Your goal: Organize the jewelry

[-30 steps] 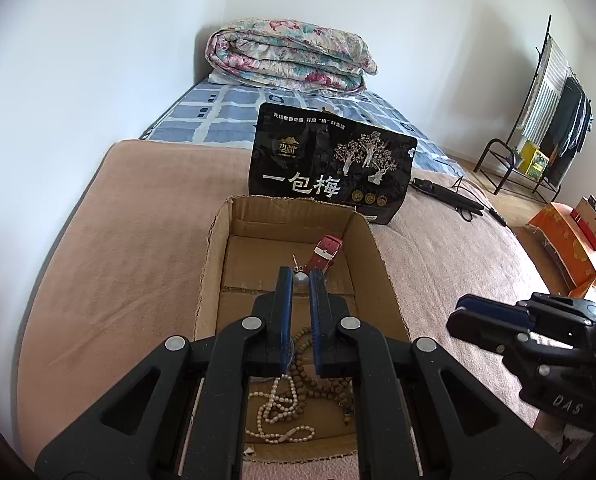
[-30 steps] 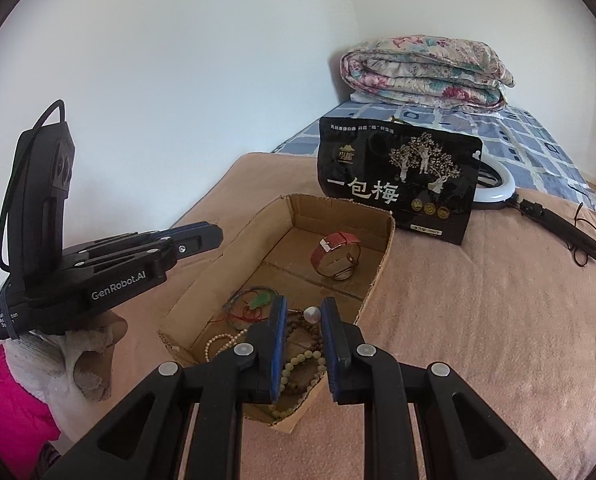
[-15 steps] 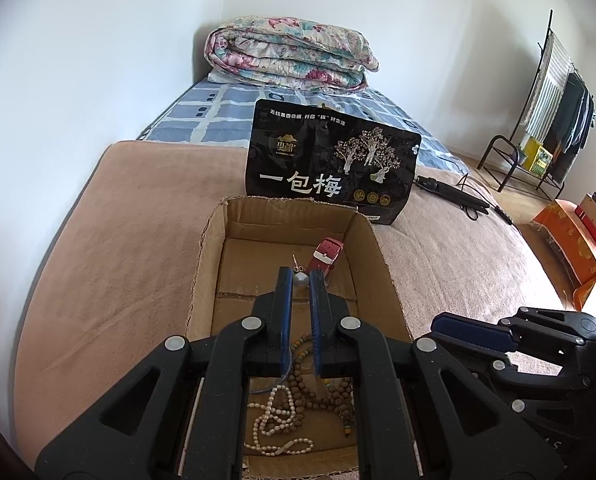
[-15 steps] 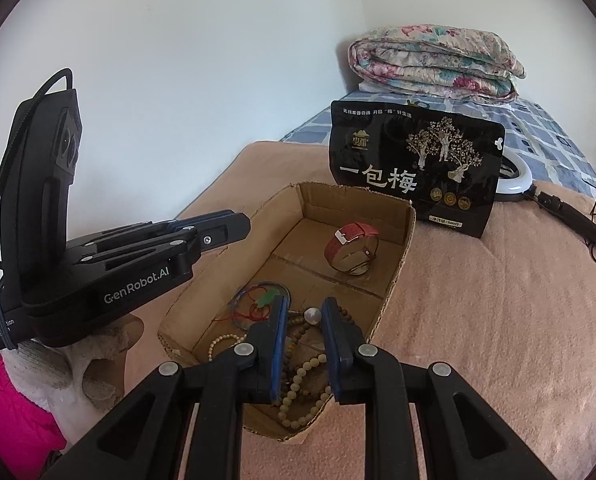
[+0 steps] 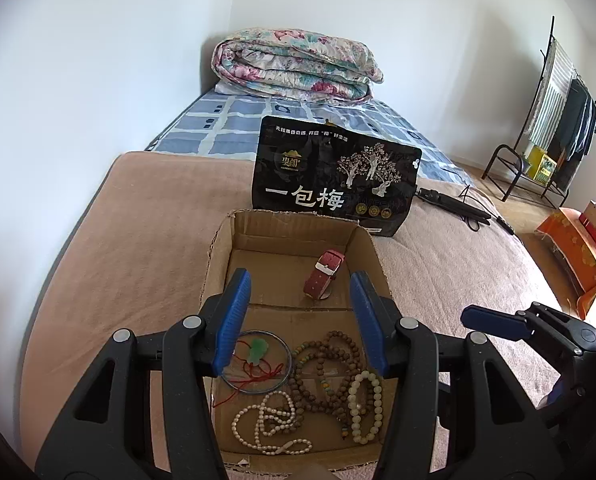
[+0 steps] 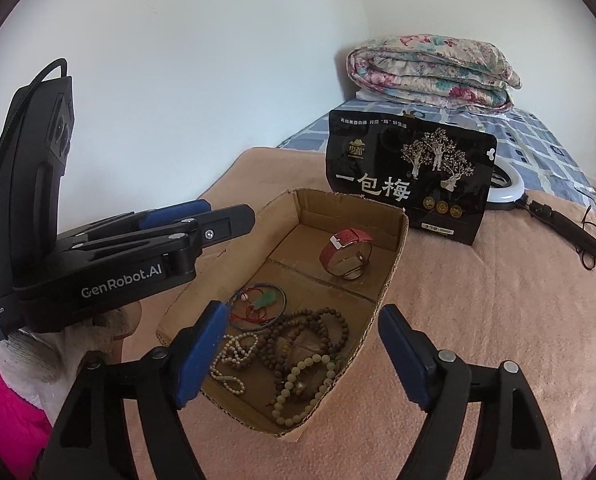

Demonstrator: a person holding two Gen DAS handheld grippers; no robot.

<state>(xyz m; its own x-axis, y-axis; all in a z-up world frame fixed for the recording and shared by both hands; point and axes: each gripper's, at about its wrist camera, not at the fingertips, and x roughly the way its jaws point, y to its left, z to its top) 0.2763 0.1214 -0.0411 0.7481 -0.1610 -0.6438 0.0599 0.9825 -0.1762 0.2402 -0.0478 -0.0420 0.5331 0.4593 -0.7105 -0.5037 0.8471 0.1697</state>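
An open cardboard box (image 5: 217,264) (image 6: 394,264) sits on the tan blanket. In it lie a red watch (image 5: 324,274) (image 6: 346,254), a bangle with a green pendant on red cord (image 5: 257,350) (image 6: 263,300), brown bead strands (image 5: 326,372) (image 6: 302,332), a pale bead bracelet (image 5: 364,404) (image 6: 302,384) and a white pearl strand (image 5: 265,428) (image 6: 229,356). My left gripper (image 5: 300,320) is open and empty above the box. My right gripper (image 6: 302,356) is open and empty over the box's near right corner. Each gripper shows in the other's view, the right one (image 5: 494,322) and the left one (image 6: 201,216).
A black snack bag (image 5: 334,176) (image 6: 410,176) stands just behind the box. A folded floral quilt (image 5: 298,64) lies at the bed's head. A ring light and tripod (image 6: 538,208) lie on the right. A clothes rack (image 5: 554,120) stands at the far right.
Both grippers have opened wide; each was shut on a small earring before, and neither earring is visible now. The views have shifted slightly closer over the box.
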